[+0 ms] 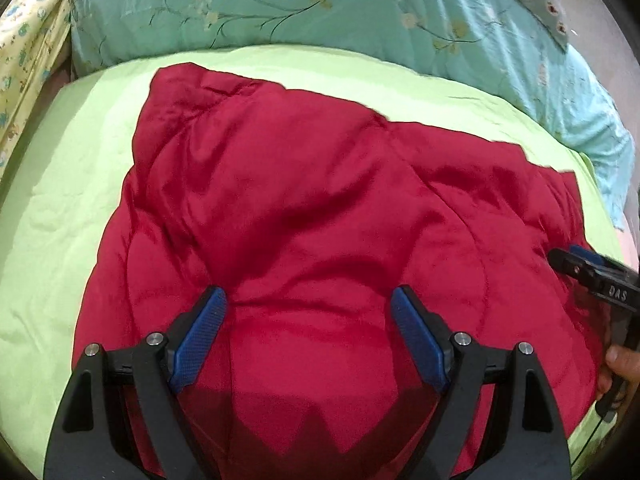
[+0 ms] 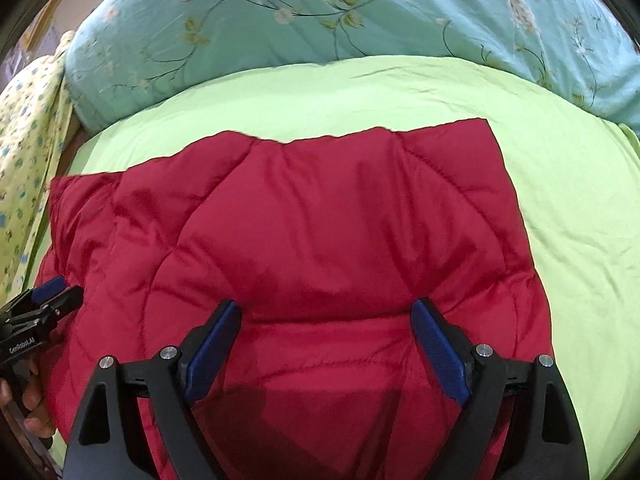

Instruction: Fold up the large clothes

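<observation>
A red quilted padded garment (image 1: 320, 208) lies spread, puffy and creased, on the light green bedsheet (image 1: 60, 208). My left gripper (image 1: 308, 300) hovers over its near part, jaws wide open, blue pads (image 1: 200, 336) apart with only loose fabric below them. The right gripper (image 1: 576, 264) shows at that view's right edge, over the garment's right side. In the right wrist view the same garment (image 2: 312, 220) fills the middle. My right gripper (image 2: 325, 306) stands open above its near edge, and the left gripper (image 2: 56, 292) appears at the far left.
A teal floral duvet (image 1: 320, 8) is bunched along the far side of the bed. A yellow patterned cloth (image 1: 24, 52) hangs at the left. Bare green sheet (image 2: 580, 240) lies right of the garment. A person's hand (image 1: 620, 360) holds the right gripper's handle.
</observation>
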`<state>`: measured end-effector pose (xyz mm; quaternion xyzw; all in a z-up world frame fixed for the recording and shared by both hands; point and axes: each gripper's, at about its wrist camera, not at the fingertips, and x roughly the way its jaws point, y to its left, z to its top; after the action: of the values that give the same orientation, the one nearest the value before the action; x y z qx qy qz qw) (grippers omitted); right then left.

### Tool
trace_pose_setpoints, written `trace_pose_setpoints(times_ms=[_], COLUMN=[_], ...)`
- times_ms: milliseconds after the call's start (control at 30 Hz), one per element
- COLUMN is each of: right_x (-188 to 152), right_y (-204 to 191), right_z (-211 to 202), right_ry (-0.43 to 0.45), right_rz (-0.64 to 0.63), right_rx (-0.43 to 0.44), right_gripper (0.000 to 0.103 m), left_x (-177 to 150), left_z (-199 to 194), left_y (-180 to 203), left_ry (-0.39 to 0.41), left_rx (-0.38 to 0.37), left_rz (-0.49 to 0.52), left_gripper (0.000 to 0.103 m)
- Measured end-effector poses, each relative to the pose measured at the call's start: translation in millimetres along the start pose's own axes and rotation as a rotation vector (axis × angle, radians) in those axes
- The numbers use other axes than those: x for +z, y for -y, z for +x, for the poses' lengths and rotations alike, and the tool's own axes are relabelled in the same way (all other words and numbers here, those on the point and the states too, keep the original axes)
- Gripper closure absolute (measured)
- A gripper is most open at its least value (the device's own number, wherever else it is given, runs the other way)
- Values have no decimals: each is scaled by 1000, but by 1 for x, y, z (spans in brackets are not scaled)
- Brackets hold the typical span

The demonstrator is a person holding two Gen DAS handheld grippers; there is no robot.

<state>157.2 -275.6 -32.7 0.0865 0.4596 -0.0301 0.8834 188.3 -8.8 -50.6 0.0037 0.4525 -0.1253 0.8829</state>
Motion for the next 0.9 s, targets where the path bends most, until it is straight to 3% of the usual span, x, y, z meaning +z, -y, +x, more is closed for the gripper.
trace_pose_setpoints(times_ms=[400,633,900], right_x=[18,18,17], right_y=[31,38,38], right_z=[17,18,19], right_ry=[-23,0,3], right_rz=[104,149,145], right_rx=[53,65,63], right_gripper=[15,15,15], left_x=[39,49,30], left_z=[32,45,0], left_y=[-36,-64,-57], left_ry=[-48,-77,-12], left_rx=[6,-31,-41], left_rz=[-123,-243,-209], left_gripper=[17,17,17])
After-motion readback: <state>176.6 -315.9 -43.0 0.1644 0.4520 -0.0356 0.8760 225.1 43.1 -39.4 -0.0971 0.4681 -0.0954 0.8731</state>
